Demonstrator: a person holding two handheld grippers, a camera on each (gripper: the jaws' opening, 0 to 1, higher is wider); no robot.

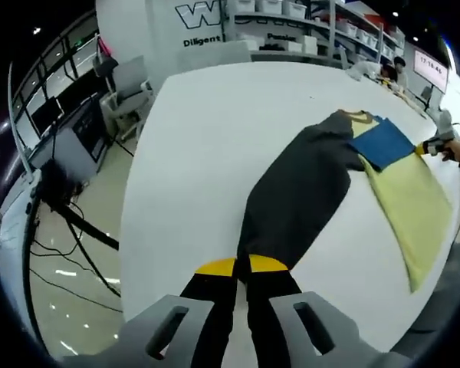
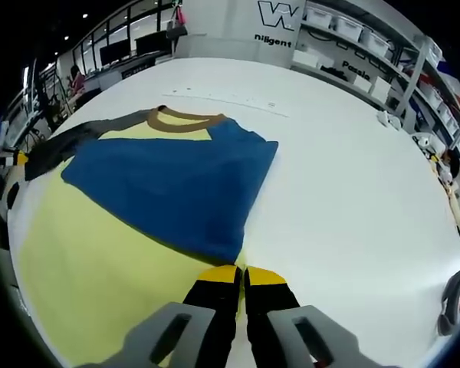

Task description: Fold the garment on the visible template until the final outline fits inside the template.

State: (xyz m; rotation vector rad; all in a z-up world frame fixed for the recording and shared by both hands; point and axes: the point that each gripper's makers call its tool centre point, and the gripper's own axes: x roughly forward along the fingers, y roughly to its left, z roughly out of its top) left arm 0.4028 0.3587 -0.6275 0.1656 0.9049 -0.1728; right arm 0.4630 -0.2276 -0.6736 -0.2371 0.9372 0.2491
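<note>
Garment (image 2: pixel 100 253) flat on white table (image 2: pixel 345 176). Left gripper (image 1: pixel 242 270) jaws closed, pinching grey sleeve (image 1: pixel 299 192) end; right gripper (image 2: pixel 241 274) jaws closed on blue sleeve (image 2: pixel 176 180) cuff. Carry both sleeves inward over yellow body, keeping tension even, edges square

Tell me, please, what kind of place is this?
Probably a robotics lab or demo hall: a large white table holds the garment, shelves with storage bins line the wall, and a monitor desk stands on cable-strewn floor.
</note>
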